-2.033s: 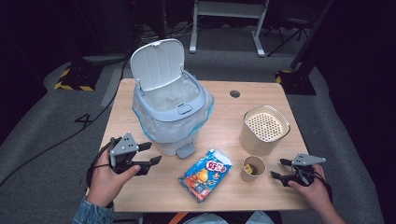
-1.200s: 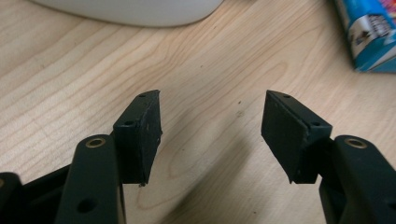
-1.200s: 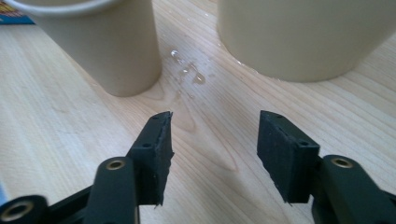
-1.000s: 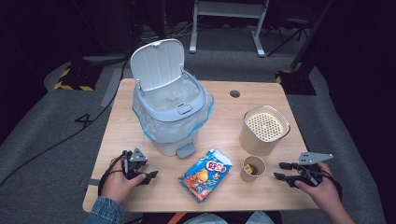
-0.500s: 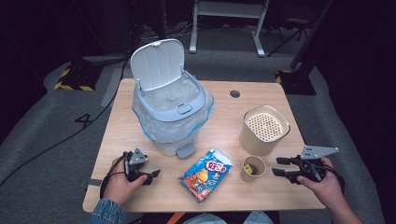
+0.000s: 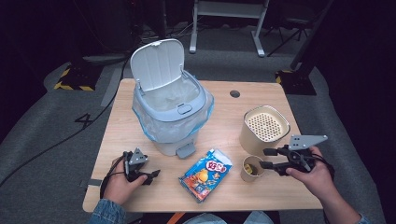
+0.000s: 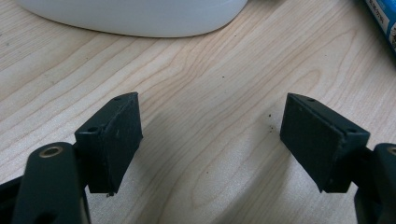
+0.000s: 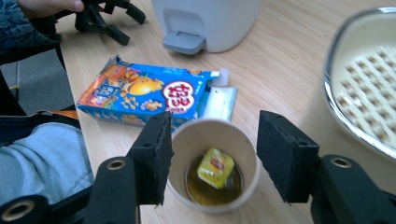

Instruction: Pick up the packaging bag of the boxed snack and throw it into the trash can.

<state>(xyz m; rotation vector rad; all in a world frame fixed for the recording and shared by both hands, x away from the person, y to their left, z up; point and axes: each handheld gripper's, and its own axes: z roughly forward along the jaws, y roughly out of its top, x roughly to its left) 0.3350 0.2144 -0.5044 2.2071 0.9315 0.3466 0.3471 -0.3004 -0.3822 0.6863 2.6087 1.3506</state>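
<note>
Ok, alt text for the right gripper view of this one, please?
The right gripper is open around a paper cup that holds brown liquid and a yellow tea bag. Behind the cup a blue snack bag lies flat on the wooden table, with the bin's pedal beyond it and a cream perforated container at right.

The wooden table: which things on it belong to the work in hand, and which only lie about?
In hand:
- small paper cup holding a yellow tea bag, between the right claw jaws
- open white pedal bin, probably

Lying about:
- blue snack packet
- beige canister with perforated lid
- left claw, open over bare wood
</note>
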